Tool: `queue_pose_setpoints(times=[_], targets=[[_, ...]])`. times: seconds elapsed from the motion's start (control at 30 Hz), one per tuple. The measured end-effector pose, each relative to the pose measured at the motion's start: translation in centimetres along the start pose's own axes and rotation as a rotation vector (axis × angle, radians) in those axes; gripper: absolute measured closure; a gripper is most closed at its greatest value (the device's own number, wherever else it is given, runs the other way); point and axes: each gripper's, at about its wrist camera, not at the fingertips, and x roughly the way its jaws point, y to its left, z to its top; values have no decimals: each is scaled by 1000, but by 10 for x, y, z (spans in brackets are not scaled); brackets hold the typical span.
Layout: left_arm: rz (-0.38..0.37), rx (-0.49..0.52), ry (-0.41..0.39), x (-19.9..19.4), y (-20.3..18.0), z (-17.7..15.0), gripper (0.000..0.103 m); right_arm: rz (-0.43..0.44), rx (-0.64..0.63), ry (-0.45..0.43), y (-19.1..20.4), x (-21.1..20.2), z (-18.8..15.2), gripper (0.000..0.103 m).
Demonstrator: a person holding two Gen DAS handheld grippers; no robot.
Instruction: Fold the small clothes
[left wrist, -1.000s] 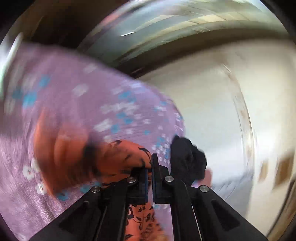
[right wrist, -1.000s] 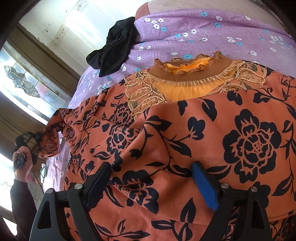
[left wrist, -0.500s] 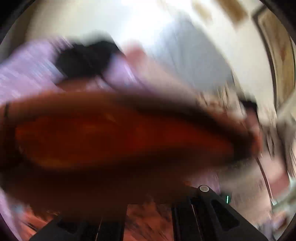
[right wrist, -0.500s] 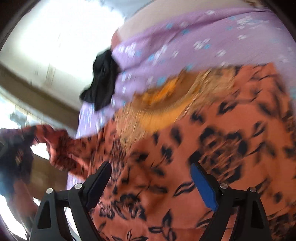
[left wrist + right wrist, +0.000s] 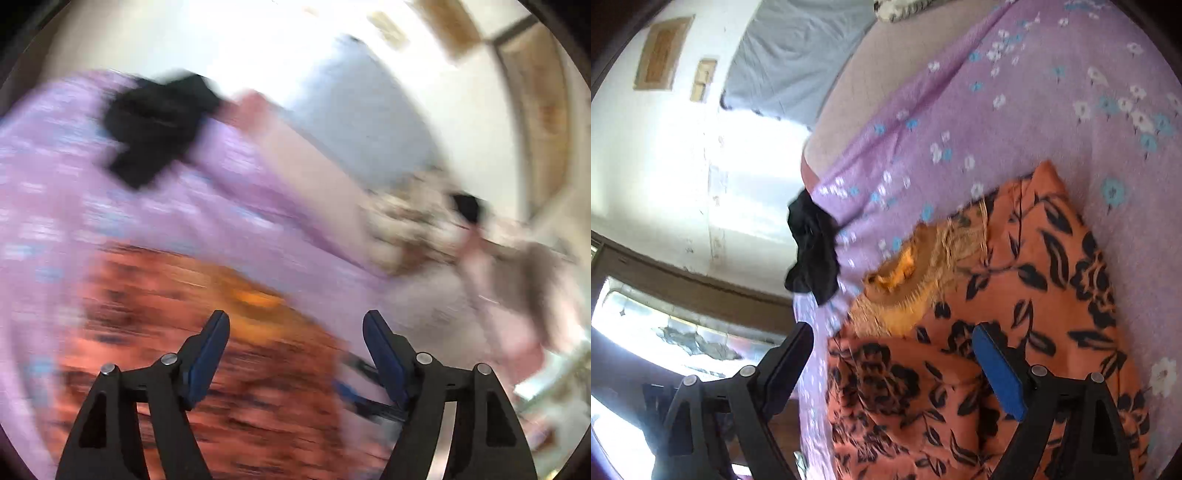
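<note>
Two views, listed in turn.

Left wrist view, heavily blurred. Left gripper (image 5: 295, 332): jaws opening, wide apart, nothing between the pads. Orange floral garment (image 5: 207, 354): spread below and ahead of the fingers on a lilac flowered bedsheet (image 5: 55, 206). Black garment (image 5: 159, 122): crumpled, well apart from the orange one, near the far edge of the sheet. Change from a second ago: the jaws were then pressed together on a corner of orange cloth; that cloth is now out of them and the view has swung across the bed.

Right wrist view, sharper. Right gripper (image 5: 892, 354): jaws spread, hovering over the orange floral garment (image 5: 1015, 332) and pinching nothing. Mustard lace-trimmed collar (image 5: 905, 273): at the garment's upper end, toward the black garment (image 5: 812, 247). One side of the orange garment appears doubled over the body, with a fold line running beneath the gripper. Change from a second ago: the garment then lay wider, with a sleeve drawn out to the side; the jaws are as wide as they were.

Handling, by judgement: thin, light, limp fabric, likely somewhat slippery; not fragile, though the lace may snag. Best taken at a hem corner or along the doubled edge, pinching both layers.
</note>
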Motion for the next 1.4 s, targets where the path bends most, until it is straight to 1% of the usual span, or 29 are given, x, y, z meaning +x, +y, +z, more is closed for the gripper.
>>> queue_pose_setpoints(times=[0.03,0.1,0.13,0.17,0.23,0.27,0.33,0.43,0.47,0.53,0.6,0.63,0.67,0.7,0.73,0.77,0.83,0.93,1.0,1.03,1.13,1.17,1.2,1.23,1.27,1.3,1.33,1.37,1.4], targets=[[132,-14,-1,2,19,-1,28,-13,1,16,-2,2,-4,13],[279,-41,11,14,46,-8,28,-27,7,54,-4,10,-8,13],[335,-56,21,23,64,-14,29,-30,-1,74,-2,12,-11,13],[367,-63,39,28,75,-21,29,-40,-21,99,1,14,-15,13],[426,-69,83,47,89,-29,31,-97,-64,161,8,16,-26,13],[427,-65,90,47,92,-35,34,-112,-73,181,9,16,-33,13],[437,-54,111,56,96,-34,34,-124,-72,176,6,16,-38,14],[490,-73,210,83,104,-41,35,-171,-47,172,-10,19,-39,17],[514,-68,236,90,108,-45,35,-178,-18,186,-18,23,-39,22],[575,-7,243,97,103,-48,35,-158,21,217,-27,32,-40,27],[591,28,253,101,99,-49,35,-134,-21,228,-21,38,-43,31],[587,28,252,101,99,-50,35,-127,-46,247,-18,42,-45,42],[578,21,252,99,101,-50,35,-130,-70,272,-15,47,-48,61],[570,13,252,98,102,-50,35,-153,-103,291,-11,50,-53,69],[561,2,252,95,103,-49,35,-183,-149,300,-7,53,-57,82],[556,-8,251,92,106,-48,35,-203,-188,300,-1,53,-60,92],[555,-22,251,85,110,-48,35,-227,-276,271,14,45,-63,95],[551,-33,250,76,116,-49,35,-280,-413,151,36,21,-56,98],[554,-22,251,73,116,-51,35,-324,-458,44,44,5,-44,98],[558,-13,252,72,117,-53,34,-362,-469,-7,46,1,-36,98],[553,14,260,75,117,-57,33,-512,-533,-223,49,-9,-6,98],[546,19,265,77,117,-58,33,-567,-550,-284,45,-9,6,94],[553,26,266,77,116,-59,33,-601,-538,-302,42,-7,15,89],[567,35,264,77,117,-60,33,-627,-508,-314,35,-8,22,79],[566,36,266,77,118,-60,33,-638,-447,-315,24,-13,30,77],[564,32,270,79,118,-60,33,-623,-390,-300,19,-14,36,77],[562,24,272,81,118,-60,33,-581,-322,-277,10,-21,43,76],[562,19,274,81,118,-59,33,-499,-234,-251,-2,-31,49,75],[565,17,275,83,118,-59,33,-440,-182,-244,-8,-39,53,72]])
